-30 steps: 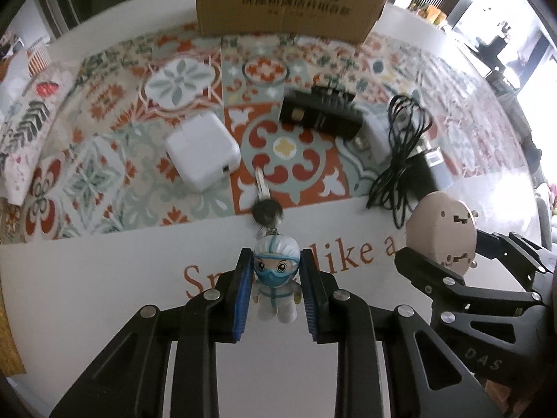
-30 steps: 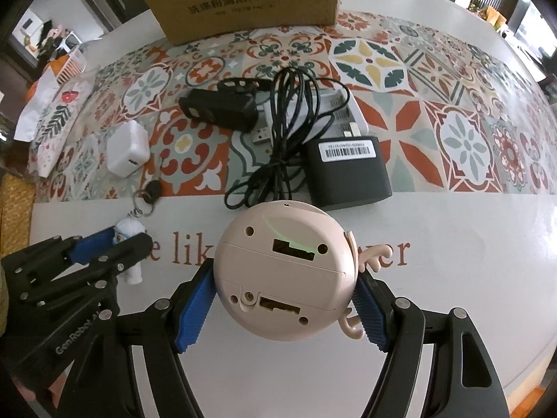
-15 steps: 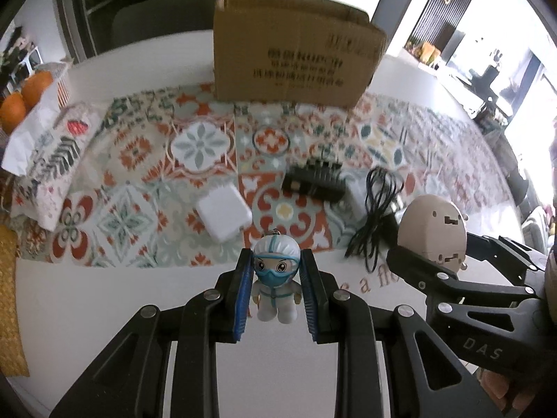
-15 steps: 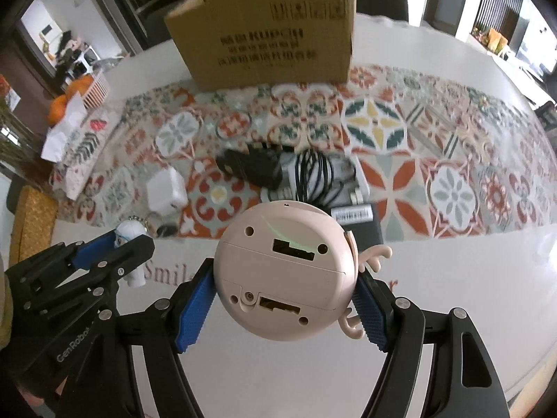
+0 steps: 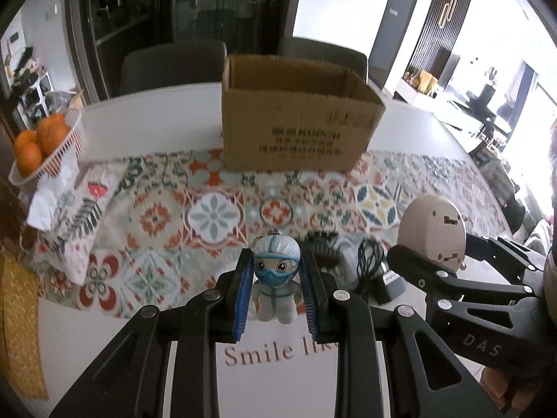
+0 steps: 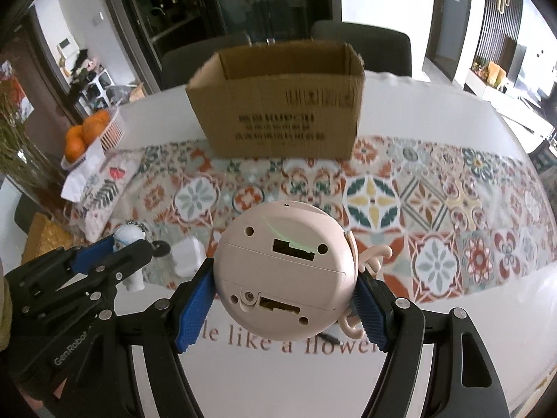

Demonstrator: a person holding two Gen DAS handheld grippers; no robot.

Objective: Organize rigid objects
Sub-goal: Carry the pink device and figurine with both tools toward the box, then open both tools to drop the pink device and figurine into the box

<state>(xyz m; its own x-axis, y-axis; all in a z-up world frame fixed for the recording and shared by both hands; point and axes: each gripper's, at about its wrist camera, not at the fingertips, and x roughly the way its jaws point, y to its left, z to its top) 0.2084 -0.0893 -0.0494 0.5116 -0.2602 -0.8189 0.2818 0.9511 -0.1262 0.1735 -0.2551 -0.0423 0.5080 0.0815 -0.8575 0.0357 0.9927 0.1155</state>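
Observation:
My left gripper (image 5: 276, 278) is shut on a small white figurine keychain (image 5: 276, 275) with a blue mask, held above the table. Its key ring hangs behind it. My right gripper (image 6: 285, 291) is shut on a round pink gadget (image 6: 283, 271) with little antler-like hooks, also lifted. Each gripper shows in the other's view: the right one (image 5: 417, 261) at the right with the pink gadget (image 5: 431, 233), the left one (image 6: 128, 247) at the left with the figurine (image 6: 128, 235). An open cardboard box (image 5: 296, 129) (image 6: 278, 111) stands beyond, on the far side of the patterned runner (image 5: 156, 216).
On the runner lie a white charger block (image 6: 189, 256), a black adapter with a coiled cable (image 5: 376, 268) and a black comb-like device (image 5: 322, 244). A basket of oranges (image 5: 41, 146) and a folded floral cloth (image 5: 73, 223) sit at the left. Chairs stand behind the box.
Both grippers have risen with their objects and tilted up toward level, so the table items have sunk lower in view and the box's open top now shows.

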